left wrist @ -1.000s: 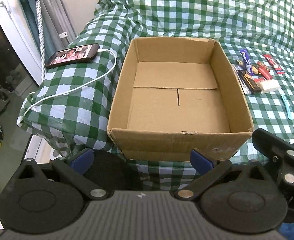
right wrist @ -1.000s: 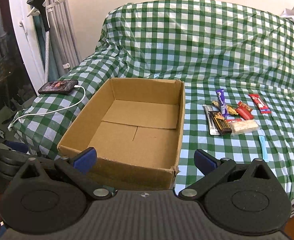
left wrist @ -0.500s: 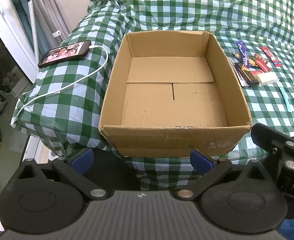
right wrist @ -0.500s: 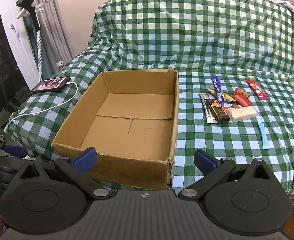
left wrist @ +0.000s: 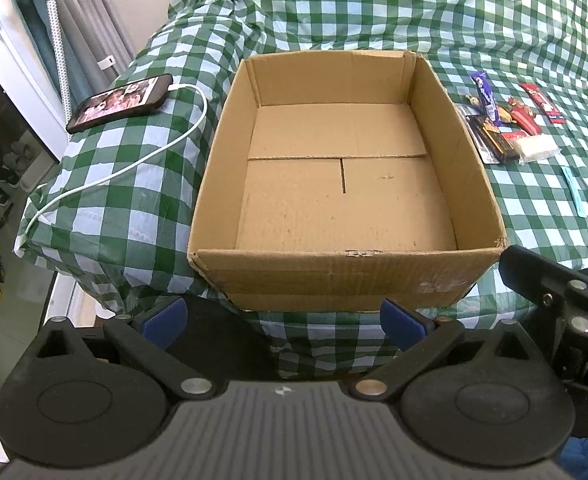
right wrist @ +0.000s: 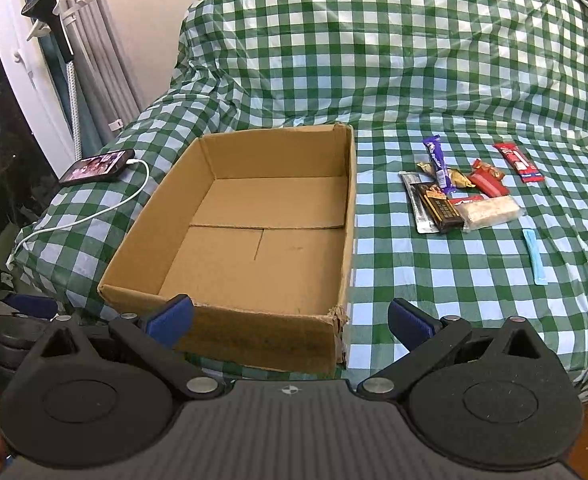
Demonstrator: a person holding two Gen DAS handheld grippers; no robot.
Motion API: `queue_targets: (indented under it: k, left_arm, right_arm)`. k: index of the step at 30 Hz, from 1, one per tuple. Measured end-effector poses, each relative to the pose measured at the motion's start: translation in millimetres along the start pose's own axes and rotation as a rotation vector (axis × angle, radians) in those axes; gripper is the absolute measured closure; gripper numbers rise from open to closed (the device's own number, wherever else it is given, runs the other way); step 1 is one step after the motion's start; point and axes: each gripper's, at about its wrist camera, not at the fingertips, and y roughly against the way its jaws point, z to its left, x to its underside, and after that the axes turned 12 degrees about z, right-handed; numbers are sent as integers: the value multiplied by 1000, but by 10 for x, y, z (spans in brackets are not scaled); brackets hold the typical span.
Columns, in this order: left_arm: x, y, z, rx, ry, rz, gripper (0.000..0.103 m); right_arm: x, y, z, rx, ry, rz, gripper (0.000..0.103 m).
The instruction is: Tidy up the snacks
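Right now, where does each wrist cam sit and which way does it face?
Left wrist: on the open left gripper, square-on to the empty brown cardboard box; the right gripper's black linkage shows at right.
Right wrist: on the open right gripper, right of the box's near corner, facing the wrapped snack bars on the green checked cloth.
Shared: box, snacks, black phone, white cable.

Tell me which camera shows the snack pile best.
The right wrist view: the snack pile lies open and unblocked on the checked cloth, right of the cardboard box. The left wrist view shows it smaller, squeezed toward the right edge beyond the box wall.
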Motion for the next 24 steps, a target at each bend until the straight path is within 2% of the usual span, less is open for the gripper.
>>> queue_targets:
  k: [16, 24]
  left_arm:
    - [-51, -15, -34, 1, -7, 3, 0]
    - [-141, -14, -92, 22, -17, 5, 0]
  right_arm:
    - [-47, -52, -34, -19, -35, -9, 0]
    - [-119, -64, -347, 1, -128, -44, 0]
